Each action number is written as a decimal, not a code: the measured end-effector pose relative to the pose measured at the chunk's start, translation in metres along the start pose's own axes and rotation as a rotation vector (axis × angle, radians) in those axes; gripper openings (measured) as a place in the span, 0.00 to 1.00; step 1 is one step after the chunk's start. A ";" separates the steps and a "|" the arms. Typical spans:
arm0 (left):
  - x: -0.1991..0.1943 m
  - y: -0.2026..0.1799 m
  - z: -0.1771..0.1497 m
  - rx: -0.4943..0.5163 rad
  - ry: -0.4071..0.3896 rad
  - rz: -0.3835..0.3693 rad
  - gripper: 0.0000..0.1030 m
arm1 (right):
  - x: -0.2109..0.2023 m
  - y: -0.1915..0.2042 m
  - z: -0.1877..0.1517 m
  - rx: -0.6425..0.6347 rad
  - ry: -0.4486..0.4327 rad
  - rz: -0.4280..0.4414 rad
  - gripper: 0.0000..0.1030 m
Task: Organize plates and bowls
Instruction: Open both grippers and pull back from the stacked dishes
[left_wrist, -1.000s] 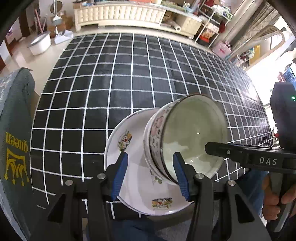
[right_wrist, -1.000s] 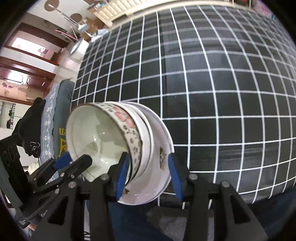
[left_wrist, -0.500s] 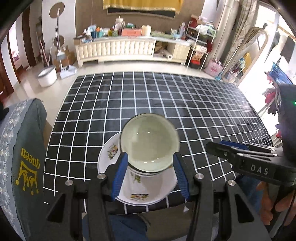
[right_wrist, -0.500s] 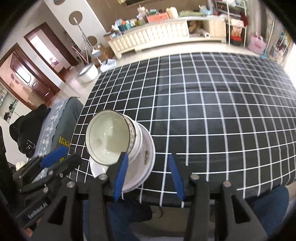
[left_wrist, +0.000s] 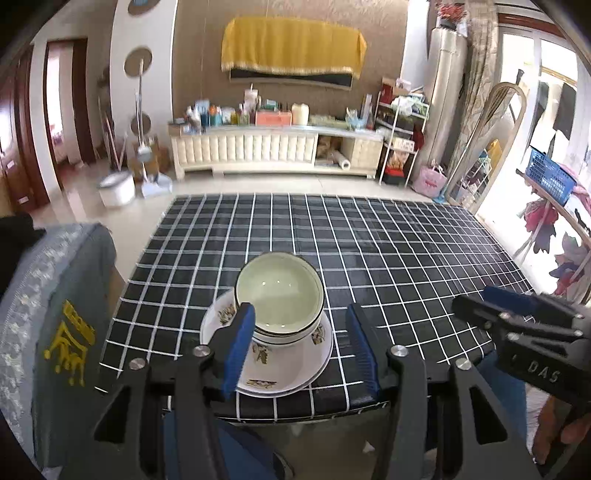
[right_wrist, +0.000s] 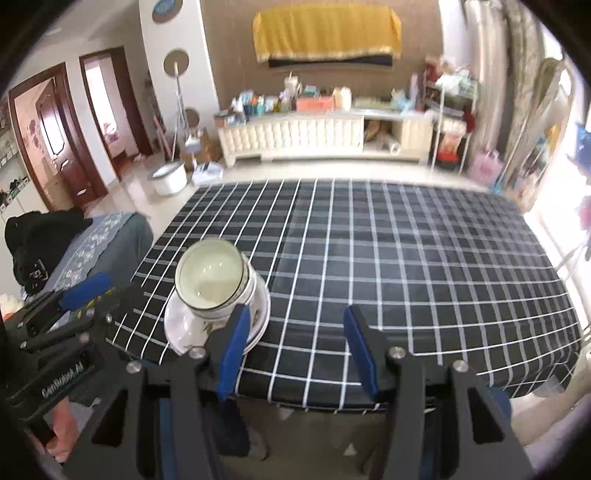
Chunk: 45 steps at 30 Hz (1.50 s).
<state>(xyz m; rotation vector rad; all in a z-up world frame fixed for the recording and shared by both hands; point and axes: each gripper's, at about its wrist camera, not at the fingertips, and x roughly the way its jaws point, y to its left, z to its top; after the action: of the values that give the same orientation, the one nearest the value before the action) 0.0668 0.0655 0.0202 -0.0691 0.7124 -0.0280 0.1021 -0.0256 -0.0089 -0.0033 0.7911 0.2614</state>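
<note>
Since the earlier frames we have backed both grippers off. Left gripper (left_wrist: 301, 347) and right gripper (right_wrist: 293, 350): jaws apart, holding nothing. Bowls (left_wrist: 279, 295) nested on plates (left_wrist: 317, 354), near the table (left_wrist: 406, 258) edge. Retreat level, avoid bumping the stack.

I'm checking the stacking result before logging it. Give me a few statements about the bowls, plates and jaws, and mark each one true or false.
1. The bowls sit stacked on the plates. True.
2. The stack stands at the far edge of the table. False: it is near the edge closest to the cameras.
3. The left gripper grips the top bowl. False: its jaws are open and hold nothing.
4. The right gripper is open and holds nothing. True.
5. The top bowl lies upside down. False: its opening faces up.
</note>
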 end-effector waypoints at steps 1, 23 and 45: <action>-0.004 -0.002 -0.002 0.010 -0.016 0.008 0.59 | -0.005 0.000 -0.003 -0.003 -0.021 -0.015 0.57; -0.045 -0.036 -0.067 0.092 -0.147 0.044 0.99 | -0.060 -0.025 -0.080 0.033 -0.199 -0.026 1.00; -0.062 -0.043 -0.076 0.093 -0.194 0.043 0.99 | -0.079 -0.036 -0.092 0.048 -0.259 -0.050 1.00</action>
<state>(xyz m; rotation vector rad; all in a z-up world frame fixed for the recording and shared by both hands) -0.0297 0.0221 0.0067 0.0319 0.5174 -0.0132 -0.0073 -0.0876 -0.0219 0.0547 0.5392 0.1907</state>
